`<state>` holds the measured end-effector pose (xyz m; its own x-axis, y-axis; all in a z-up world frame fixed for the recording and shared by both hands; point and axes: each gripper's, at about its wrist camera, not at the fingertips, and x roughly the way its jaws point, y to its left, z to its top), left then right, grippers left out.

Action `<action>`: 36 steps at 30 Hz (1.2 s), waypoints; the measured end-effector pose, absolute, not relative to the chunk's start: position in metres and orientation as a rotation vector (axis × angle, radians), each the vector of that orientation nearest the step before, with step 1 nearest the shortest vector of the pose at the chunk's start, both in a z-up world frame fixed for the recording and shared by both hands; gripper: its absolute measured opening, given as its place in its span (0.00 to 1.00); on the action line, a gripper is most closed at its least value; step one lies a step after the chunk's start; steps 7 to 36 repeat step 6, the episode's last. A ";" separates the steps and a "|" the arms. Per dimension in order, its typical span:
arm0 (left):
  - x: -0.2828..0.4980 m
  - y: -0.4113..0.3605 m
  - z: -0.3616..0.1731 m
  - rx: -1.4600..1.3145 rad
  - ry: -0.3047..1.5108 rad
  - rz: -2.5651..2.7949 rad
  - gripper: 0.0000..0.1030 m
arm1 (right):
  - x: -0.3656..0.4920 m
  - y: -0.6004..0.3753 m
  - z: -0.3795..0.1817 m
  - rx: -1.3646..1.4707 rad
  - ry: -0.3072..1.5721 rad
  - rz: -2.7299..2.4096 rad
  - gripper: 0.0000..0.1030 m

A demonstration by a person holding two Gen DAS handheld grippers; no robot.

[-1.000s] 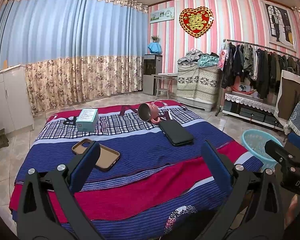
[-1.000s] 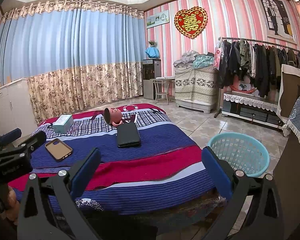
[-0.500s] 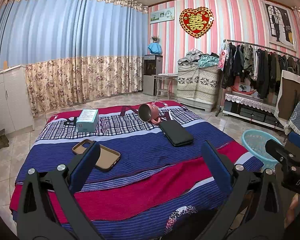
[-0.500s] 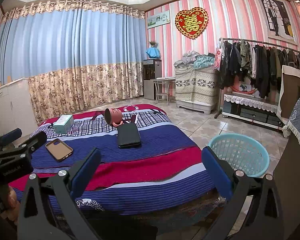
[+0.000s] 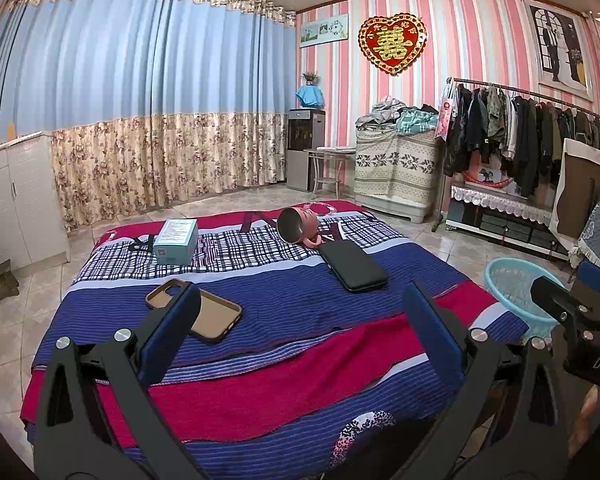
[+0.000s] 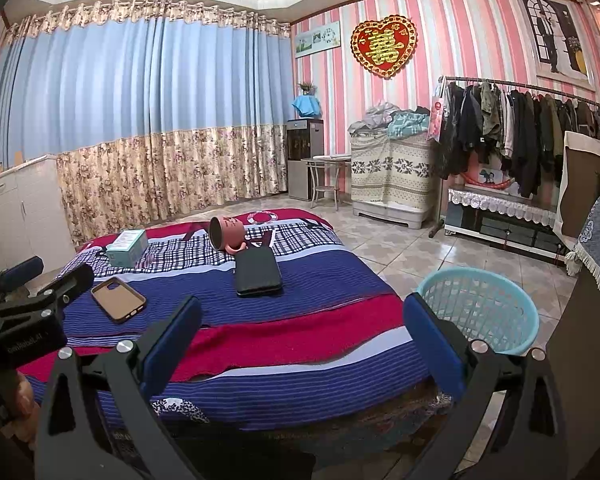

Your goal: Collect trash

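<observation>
- I hold my left gripper (image 5: 302,326) over the near end of the bed (image 5: 284,392), its blue pads spread wide with nothing between them.
- My right gripper (image 6: 302,340) is the same — wide open and empty, hanging above the bed's near edge, with the light-blue basket (image 6: 480,308) on the floor just to its right.
- Four things lie on the blanket: a tan phone case (image 5: 194,310) nearest my left gripper, a small teal box (image 5: 177,241) toward the far left, a pink mug (image 5: 298,229) tipped on its side, and a black case (image 5: 354,266) just in front of the mug.
- What I can see of the basket's inside looks empty; its bottom is hidden from me.
- I judge this a pause between grasps — either ahead of a pick or with the trash already gone; nothing here is plainly rubbish.
- If the box counts as trash, a pick would call for a long reach across the bed, the pads closing on its two short sides.
</observation>
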<state>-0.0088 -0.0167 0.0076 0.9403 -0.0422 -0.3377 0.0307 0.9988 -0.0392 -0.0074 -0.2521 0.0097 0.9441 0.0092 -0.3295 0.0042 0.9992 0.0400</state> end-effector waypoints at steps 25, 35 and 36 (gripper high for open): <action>-0.007 -0.013 0.009 -0.040 0.355 -0.044 0.95 | -0.008 -0.254 0.011 0.041 0.335 0.001 0.96; -0.007 -0.013 0.009 -0.040 0.355 -0.044 0.95 | -0.008 -0.254 0.011 0.041 0.335 0.001 0.96; -0.007 -0.013 0.009 -0.040 0.355 -0.044 0.95 | -0.008 -0.254 0.011 0.041 0.335 0.001 0.96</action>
